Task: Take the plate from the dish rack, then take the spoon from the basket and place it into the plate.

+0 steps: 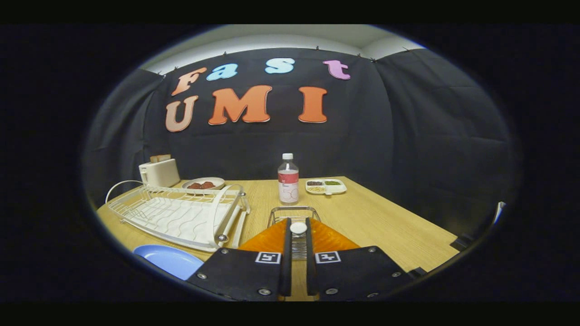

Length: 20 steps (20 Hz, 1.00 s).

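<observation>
My gripper point(297, 222) is closed down to a narrow gap, and both orange fingers point(272, 237) press on the white rounded end of the spoon point(298, 228). The spoon stands upright between the fingertips, its lower part hidden by the fingers. Directly beneath and just beyond the fingertips is the small wire basket point(294, 211) on the wooden table. The light blue plate point(168, 261) lies flat on the table to the left of my fingers, in front of the white dish rack point(181, 215), which holds no dishes.
Beyond the basket stands a clear bottle point(288, 181) with a red label, with a white divided snack tray point(325, 186) to its right. Behind the rack are a white toaster point(159, 172) and a dish of food point(203, 184). The table's right edge point(430, 217) runs diagonally.
</observation>
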Motion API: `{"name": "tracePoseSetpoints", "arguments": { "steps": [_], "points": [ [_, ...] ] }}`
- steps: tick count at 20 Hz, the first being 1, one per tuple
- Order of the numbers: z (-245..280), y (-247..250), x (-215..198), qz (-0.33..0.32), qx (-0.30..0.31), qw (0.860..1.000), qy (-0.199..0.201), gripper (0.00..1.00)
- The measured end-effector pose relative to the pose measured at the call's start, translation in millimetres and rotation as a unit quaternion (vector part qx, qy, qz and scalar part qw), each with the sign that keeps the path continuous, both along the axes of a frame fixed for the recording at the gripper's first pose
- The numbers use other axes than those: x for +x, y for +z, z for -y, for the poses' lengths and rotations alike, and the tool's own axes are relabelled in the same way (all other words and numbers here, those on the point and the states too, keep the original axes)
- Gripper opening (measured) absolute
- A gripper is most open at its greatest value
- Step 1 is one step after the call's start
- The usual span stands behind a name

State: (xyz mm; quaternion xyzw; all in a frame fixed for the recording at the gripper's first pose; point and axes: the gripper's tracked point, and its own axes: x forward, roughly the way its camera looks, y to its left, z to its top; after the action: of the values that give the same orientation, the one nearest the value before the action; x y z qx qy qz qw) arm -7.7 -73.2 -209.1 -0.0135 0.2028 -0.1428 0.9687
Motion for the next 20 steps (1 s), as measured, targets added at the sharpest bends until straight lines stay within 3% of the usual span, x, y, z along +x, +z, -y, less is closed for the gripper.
{"name": "tracePoseSetpoints", "arguments": {
  "steps": [4, 10, 15, 20],
  "points": [
    [-10, 18, 6, 0.002, 0.020, 1.000, 0.012, 0.11],
    [-23, 63, -3, 0.018, -0.005, 0.999, 0.043, 0.10],
    [-37, 92, -25, 0.024, -0.008, 0.997, 0.068, 0.10],
    [-59, 108, -51, 0.026, 0.027, 0.994, 0.103, 0.11]
  ]
}}
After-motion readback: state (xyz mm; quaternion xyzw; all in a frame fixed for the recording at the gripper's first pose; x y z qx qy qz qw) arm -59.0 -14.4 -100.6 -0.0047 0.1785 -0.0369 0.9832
